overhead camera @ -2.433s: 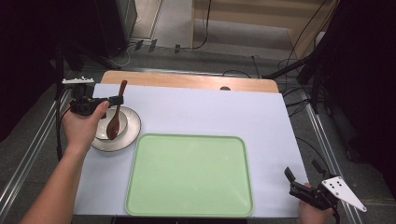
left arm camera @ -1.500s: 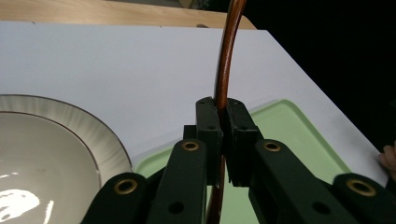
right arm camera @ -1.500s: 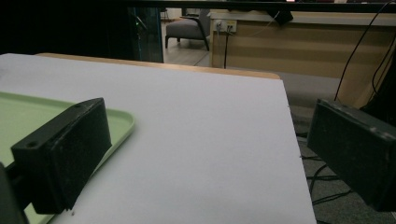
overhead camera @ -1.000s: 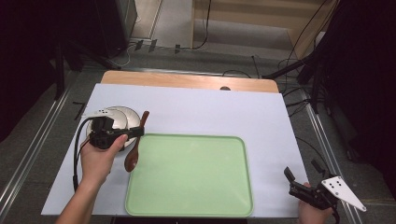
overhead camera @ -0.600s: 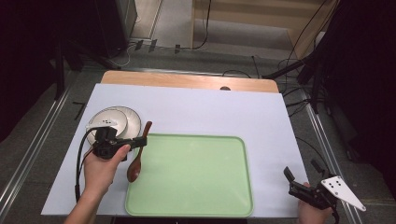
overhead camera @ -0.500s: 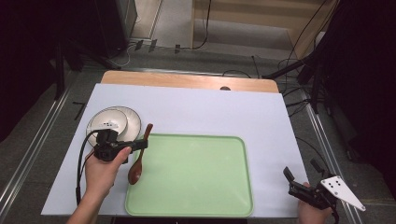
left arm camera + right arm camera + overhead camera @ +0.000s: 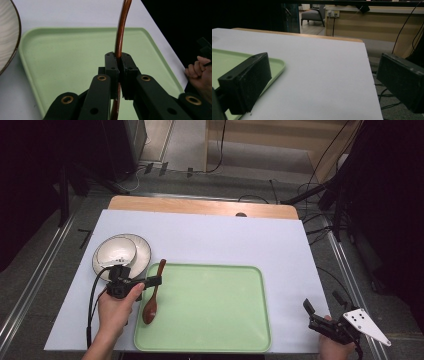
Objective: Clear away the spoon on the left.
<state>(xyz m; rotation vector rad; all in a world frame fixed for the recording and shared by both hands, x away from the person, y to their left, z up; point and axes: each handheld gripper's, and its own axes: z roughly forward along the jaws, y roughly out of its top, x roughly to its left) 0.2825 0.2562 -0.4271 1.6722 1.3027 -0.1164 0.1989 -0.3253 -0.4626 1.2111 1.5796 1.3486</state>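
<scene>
Wooden spoon [image 7: 153, 290] clamped in left gripper [image 7: 156, 281], over tray's [image 7: 215, 340] left edge.

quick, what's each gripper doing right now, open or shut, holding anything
Left gripper: shut on the wooden spoon, at the left edge of the green tray.
Right gripper: open, holding nothing, at the table's near right corner.

Lab: cables [image 7: 320, 215], rig table [image 7: 210, 237]

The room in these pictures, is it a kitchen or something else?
Probably a lab or test room, not a kitchen: loose cables trail over the floor, rails frame the table, and a hand-held gripper clamps the spoon.
</scene>
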